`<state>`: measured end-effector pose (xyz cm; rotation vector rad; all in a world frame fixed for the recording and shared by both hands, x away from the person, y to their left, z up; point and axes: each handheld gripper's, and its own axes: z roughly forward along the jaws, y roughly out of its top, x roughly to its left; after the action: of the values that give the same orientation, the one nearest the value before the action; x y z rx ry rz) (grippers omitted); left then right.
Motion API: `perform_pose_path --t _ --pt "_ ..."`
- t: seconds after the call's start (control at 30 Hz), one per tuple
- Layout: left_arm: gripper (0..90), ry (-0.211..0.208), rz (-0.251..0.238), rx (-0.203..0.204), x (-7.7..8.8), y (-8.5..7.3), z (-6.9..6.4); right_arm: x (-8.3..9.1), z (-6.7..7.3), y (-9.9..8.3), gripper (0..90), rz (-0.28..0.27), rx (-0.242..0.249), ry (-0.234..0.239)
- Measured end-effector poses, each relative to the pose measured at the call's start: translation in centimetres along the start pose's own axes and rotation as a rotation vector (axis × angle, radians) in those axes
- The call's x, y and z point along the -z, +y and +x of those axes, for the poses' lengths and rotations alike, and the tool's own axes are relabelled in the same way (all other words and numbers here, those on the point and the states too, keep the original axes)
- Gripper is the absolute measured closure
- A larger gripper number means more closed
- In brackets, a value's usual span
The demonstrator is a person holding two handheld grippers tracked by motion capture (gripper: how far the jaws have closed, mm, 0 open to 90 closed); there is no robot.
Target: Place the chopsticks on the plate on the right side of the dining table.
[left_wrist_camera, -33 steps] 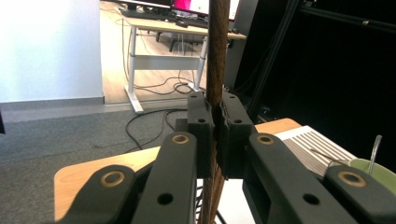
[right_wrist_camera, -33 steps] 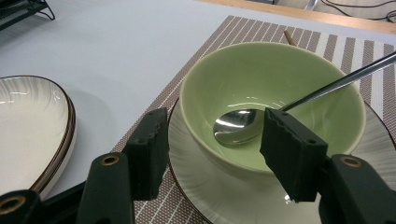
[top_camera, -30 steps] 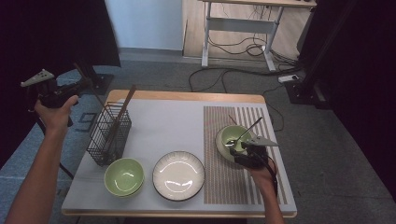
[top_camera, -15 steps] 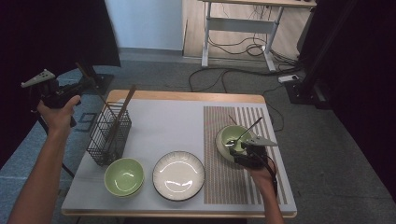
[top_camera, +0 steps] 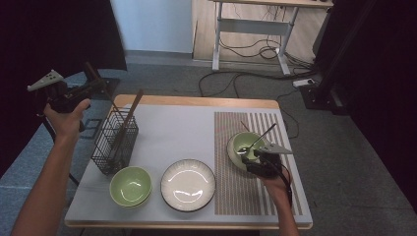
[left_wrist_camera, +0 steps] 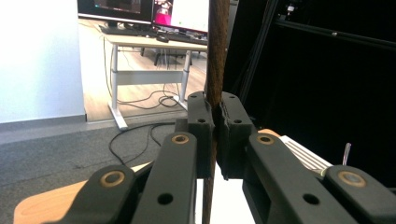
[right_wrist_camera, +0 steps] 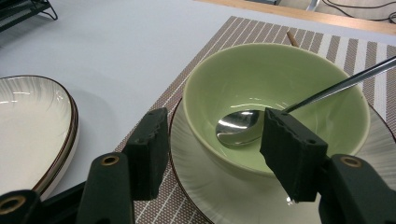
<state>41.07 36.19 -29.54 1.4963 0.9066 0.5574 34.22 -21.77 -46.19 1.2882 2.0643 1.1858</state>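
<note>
The left gripper (top_camera: 87, 87) is off past the desk's (top_camera: 172, 123) left edge, up in the air, with its black plastic jaws clamped tight on a thin brown wooden chopstick (left_wrist_camera: 216, 60). From above that stick (top_camera: 93, 74) is just a dark sliver, but the left gripper view shows its grainy surface running straight up between the ribbed pads (left_wrist_camera: 201, 122). A second brown stick (top_camera: 132, 105) leans in the black wire basket (top_camera: 115, 142) near the left edge.

The right gripper (top_camera: 250, 158) sits by the desk's right edge over the striped woven mat (top_camera: 236, 191), jaws apart, gripping nothing. They straddle the near rim of a glossy green bowl (right_wrist_camera: 275, 84) on a white ribbed plate (right_wrist_camera: 219, 191). Its view shows a shiny metal spoon (right_wrist_camera: 243, 127) lying in the bowl, handle up over the rim.

Near the front edge: another green bowl (top_camera: 130, 186) and a dark-rimmed white plate (top_camera: 189, 185)
</note>
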Motion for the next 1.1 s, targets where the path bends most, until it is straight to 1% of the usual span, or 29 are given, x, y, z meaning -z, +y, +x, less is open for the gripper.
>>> perform_pose_path --t 0.17,0.2,0.3,0.37,0.53,0.57,0.73,0.93,1.1 --pt "84.8 -0.017 -0.005 0.005 -0.1 0.1 -0.3 0.0 0.0 0.0 41.8 -0.002 0.001 -0.001" --pt "84.8 -0.026 -0.003 0.011 -0.2 0.0 -0.4 0.0 0.0 0.0 41.8 -0.001 0.002 -0.001" --pt "84.8 -0.030 0.004 0.009 -0.4 -0.3 -0.6 0.0 0.0 0.0 41.8 0.003 0.005 0.001" --pt "84.8 -0.039 0.008 0.017 -0.6 -0.8 -0.6 -0.1 0.0 0.0 41.8 0.001 0.000 0.000" --pt "84.8 -0.052 0.015 0.025 -0.8 -1.1 -0.7 -0.2 0.0 -0.1 41.8 0.006 -0.002 -0.001" --pt "84.8 -0.059 0.017 0.026 -0.8 -1.2 -0.7 -0.2 0.0 -0.1 41.8 0.006 -0.002 -0.001" --pt "84.8 -0.064 0.019 0.020 -0.8 -1.6 -0.9 -0.2 0.0 -0.1 41.8 0.011 0.000 0.002" --pt "84.8 -0.077 0.041 0.027 -1.2 -2.3 -1.1 -0.3 0.1 -0.1 41.8 0.003 0.003 0.000" --pt "84.9 -0.093 0.041 0.033 -1.4 -2.6 -1.3 -0.3 0.0 -0.1 41.8 0.001 0.005 0.001"
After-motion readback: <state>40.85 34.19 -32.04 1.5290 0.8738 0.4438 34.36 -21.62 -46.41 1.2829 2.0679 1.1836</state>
